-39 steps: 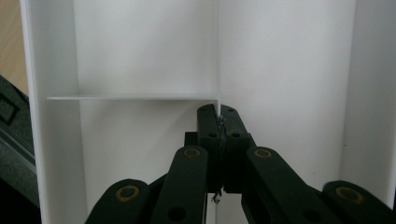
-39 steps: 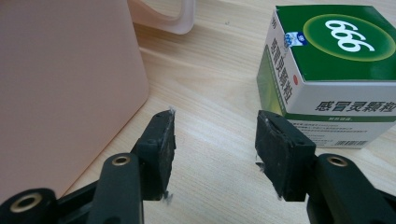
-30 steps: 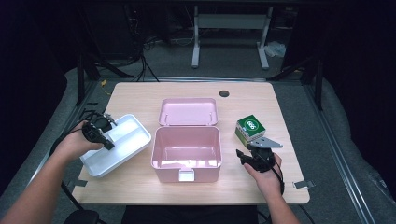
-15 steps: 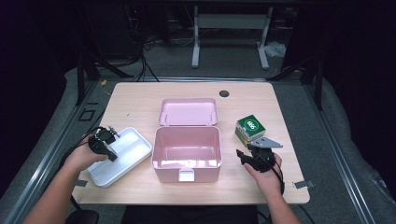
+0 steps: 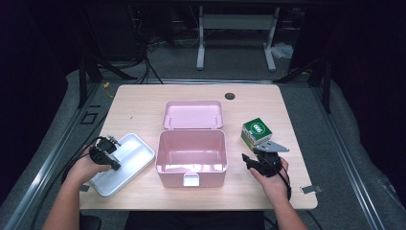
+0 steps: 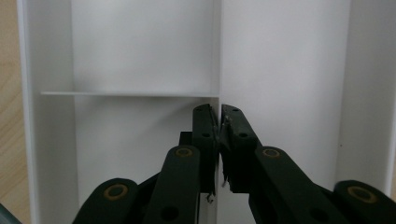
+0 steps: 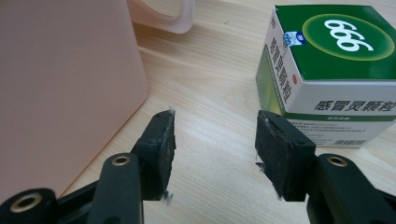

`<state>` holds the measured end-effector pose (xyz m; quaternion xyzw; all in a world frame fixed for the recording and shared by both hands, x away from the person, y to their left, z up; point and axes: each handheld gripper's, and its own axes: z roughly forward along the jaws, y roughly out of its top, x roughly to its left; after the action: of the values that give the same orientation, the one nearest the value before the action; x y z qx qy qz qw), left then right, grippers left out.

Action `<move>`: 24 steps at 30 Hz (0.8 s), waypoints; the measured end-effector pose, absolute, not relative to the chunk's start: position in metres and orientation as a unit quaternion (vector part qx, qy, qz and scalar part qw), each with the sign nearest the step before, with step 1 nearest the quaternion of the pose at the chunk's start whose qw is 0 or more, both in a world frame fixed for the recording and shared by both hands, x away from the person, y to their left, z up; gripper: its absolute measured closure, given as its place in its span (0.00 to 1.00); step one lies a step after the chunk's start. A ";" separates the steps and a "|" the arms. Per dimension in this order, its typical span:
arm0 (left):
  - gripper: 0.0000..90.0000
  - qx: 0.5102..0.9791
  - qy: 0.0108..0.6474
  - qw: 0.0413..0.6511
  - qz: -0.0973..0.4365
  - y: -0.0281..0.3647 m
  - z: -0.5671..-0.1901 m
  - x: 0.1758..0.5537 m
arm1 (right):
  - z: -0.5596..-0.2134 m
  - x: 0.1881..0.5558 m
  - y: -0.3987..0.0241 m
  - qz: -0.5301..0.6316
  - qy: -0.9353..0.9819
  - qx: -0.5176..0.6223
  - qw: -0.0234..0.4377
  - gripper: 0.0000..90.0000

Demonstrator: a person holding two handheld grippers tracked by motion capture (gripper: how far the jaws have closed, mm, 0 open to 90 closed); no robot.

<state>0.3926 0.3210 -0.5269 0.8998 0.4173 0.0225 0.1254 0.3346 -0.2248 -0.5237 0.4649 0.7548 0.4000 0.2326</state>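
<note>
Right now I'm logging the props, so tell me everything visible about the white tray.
The white divided tray looks like smooth plastic, rectangular with a raised rim. One long wall splits it lengthwise and a short cross wall divides one side. It is empty, lying flat and skewed near the table's front left edge, beside the pink box. The left tongs grip its long wall.

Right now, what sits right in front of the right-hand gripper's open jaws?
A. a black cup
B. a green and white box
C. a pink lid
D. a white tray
B: the right gripper view shows the green and white box standing on the table just beyond the right gripper, whose jaws stand apart with nothing between them.
</note>
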 end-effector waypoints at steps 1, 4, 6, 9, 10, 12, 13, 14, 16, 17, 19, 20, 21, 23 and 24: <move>0.93 0.900 0.417 0.125 0.023 0.321 -0.527 0.393 | -0.524 0.335 -0.225 0.400 0.755 0.465 0.233 0.52; 0.89 0.901 0.414 0.122 0.034 0.320 -0.527 0.390 | -0.524 0.335 -0.225 0.400 0.754 0.466 0.232 0.52; 0.86 0.902 0.412 0.121 0.036 0.319 -0.527 0.390 | -0.524 0.335 -0.225 0.400 0.755 0.465 0.232 0.52; 0.81 0.904 0.408 0.120 0.042 0.318 -0.527 0.388 | -0.523 0.334 -0.225 0.401 0.755 0.465 0.231 0.52; 0.78 0.904 0.408 0.119 0.046 0.318 -0.527 0.387 | -0.523 0.335 -0.226 0.401 0.754 0.465 0.233 0.52; 0.70 0.903 0.410 0.121 0.049 0.321 -0.525 0.386 | -0.522 0.335 -0.226 0.404 0.751 0.467 0.235 0.52; 0.70 0.901 0.412 0.124 0.051 0.322 -0.523 0.385 | -0.522 0.335 -0.226 0.404 0.751 0.467 0.235 0.52; 0.68 0.900 0.413 0.128 0.055 0.323 -0.521 0.383 | -0.521 0.335 -0.226 0.403 0.751 0.466 0.236 0.52; 0.65 0.897 0.416 0.133 0.059 0.325 -0.517 0.381 | -0.521 0.335 -0.226 0.400 0.752 0.466 0.238 0.51; 0.61 0.896 0.416 0.140 0.064 0.325 -0.513 0.380 | -0.521 0.335 -0.225 0.400 0.753 0.466 0.237 0.51; 0.60 0.896 0.416 0.143 0.065 0.325 -0.511 0.379 | -0.521 0.335 -0.225 0.396 0.755 0.465 0.237 0.50; 0.58 0.895 0.417 0.147 0.069 0.324 -0.508 0.378 | -0.520 0.335 -0.225 0.393 0.756 0.465 0.239 0.49; 0.57 0.895 0.416 0.147 0.071 0.324 -0.507 0.377 | -0.520 0.336 -0.224 0.392 0.756 0.466 0.241 0.48; 0.55 0.894 0.416 0.150 0.071 0.323 -0.506 0.377 | -0.519 0.336 -0.225 0.388 0.758 0.465 0.241 0.47; 0.54 0.895 0.413 0.155 0.069 0.322 -0.504 0.376 | -0.518 0.337 -0.225 0.386 0.759 0.466 0.241 0.47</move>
<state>0.3759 0.3220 -0.5035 0.8948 0.4129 0.0693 0.1550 0.3371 -0.2245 -0.5182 0.4660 0.7591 0.3855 0.2409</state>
